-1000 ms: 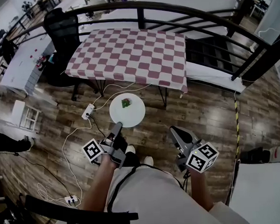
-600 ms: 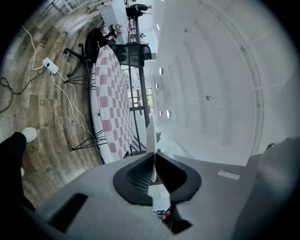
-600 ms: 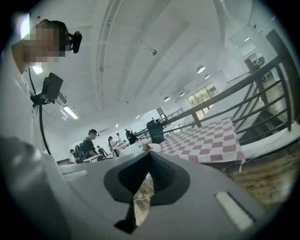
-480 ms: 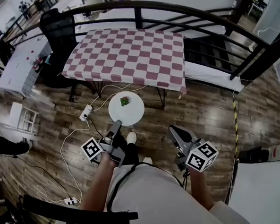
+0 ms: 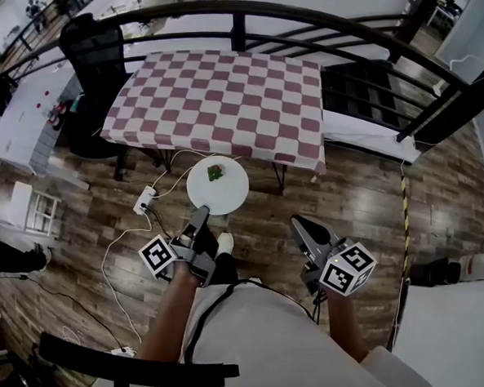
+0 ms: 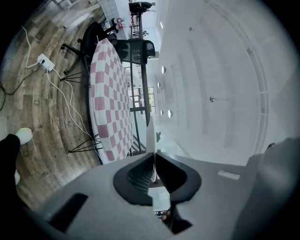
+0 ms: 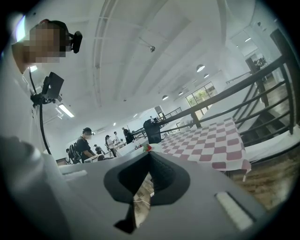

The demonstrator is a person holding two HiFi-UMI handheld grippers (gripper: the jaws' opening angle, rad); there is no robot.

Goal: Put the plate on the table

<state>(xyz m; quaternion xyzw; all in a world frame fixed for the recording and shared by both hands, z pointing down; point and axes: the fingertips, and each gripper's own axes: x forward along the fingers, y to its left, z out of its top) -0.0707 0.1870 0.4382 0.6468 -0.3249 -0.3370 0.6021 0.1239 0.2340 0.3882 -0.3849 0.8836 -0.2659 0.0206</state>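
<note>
Plate (image 5: 218, 188) nearer table (image 5: 220, 100) | green bit (image 5: 215, 173) on it | left tongs (image 5: 201, 213) clamp rim | right tongs (image 5: 298, 223) together

A dark wooden floor (image 5: 365, 197) spreads below. On it lies a white power strip (image 5: 142, 204), with thin white cables (image 5: 105, 258) looping away. A black office chair (image 5: 94, 50) stands at the upper left, and a curved black railing (image 5: 238, 33) crosses the top. Yellow-black tape (image 5: 405, 211) runs along the floor at right. In the right gripper view, several people (image 7: 86, 144) stand far off under ceiling lights (image 7: 65, 111).
</note>
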